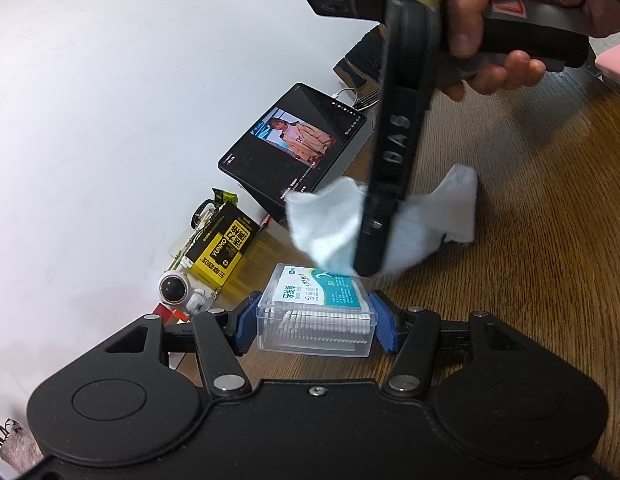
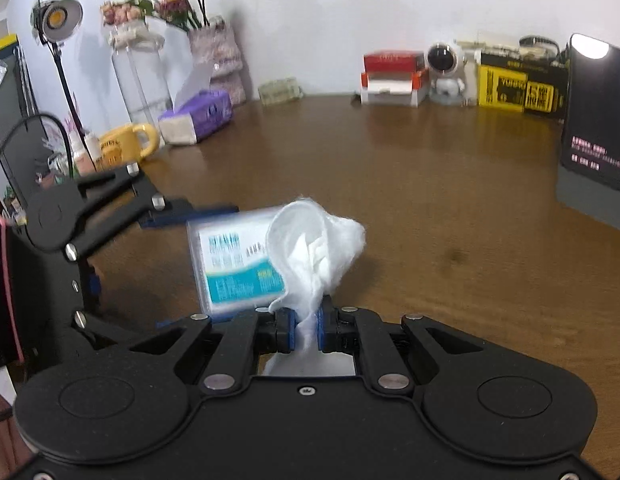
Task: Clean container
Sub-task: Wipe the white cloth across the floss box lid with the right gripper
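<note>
Half the container (image 2: 234, 260) behind tissue (image 2: 314, 240)

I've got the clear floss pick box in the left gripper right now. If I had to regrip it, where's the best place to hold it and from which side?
Grip the clear floss pick box across its two short end walls, as the left gripper does now, coming in level from the camera side. Those walls look flat and parallel, so the blue pads probably seat squarely, and the labelled top stays open for the tissue in the right gripper.
</note>
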### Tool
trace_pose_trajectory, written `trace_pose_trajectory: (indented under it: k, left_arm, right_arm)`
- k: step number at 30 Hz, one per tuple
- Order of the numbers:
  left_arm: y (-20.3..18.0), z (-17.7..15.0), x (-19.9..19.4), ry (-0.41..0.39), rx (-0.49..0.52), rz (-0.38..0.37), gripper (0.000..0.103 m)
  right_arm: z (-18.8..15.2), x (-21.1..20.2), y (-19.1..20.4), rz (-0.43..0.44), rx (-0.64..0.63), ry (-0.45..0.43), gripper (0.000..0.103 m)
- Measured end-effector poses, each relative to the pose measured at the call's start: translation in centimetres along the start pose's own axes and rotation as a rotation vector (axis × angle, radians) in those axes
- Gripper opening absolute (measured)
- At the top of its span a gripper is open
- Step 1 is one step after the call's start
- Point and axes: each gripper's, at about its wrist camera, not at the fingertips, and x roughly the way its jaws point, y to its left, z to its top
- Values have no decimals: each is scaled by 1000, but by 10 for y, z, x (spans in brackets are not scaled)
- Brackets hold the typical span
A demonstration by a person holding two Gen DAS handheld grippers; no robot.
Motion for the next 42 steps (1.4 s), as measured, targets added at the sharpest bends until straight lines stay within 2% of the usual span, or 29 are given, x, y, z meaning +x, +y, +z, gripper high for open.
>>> trace_pose_trajectory:
  k: [2,12,20,23,27,34,42]
  left_arm:
    - [0,0,1,0,1,1,56]
    - [0,-1,0,-1,2,2,56]
    - [1,1,0,-1,1,2,56]
    - [1,0,1,-1,1,2,56]
    - [2,1,2,-1,2,2,56]
    - [2,2,3,1,0,1,56]
    - [2,3,3,1,2,3,56]
  right_arm:
    - [3,0,1,4,-1,-15,10]
    - [-8,2,5,15,-9,35,10]
    - [-4,-7,33,138,-49,15,10]
    - [-3,-9,38,133,-80,20,10]
    - [0,-8,28,56,-65,22,10]
    - [1,-10,46,150,-91,13,10]
    - [19,-10,49,137,-109,-53,10]
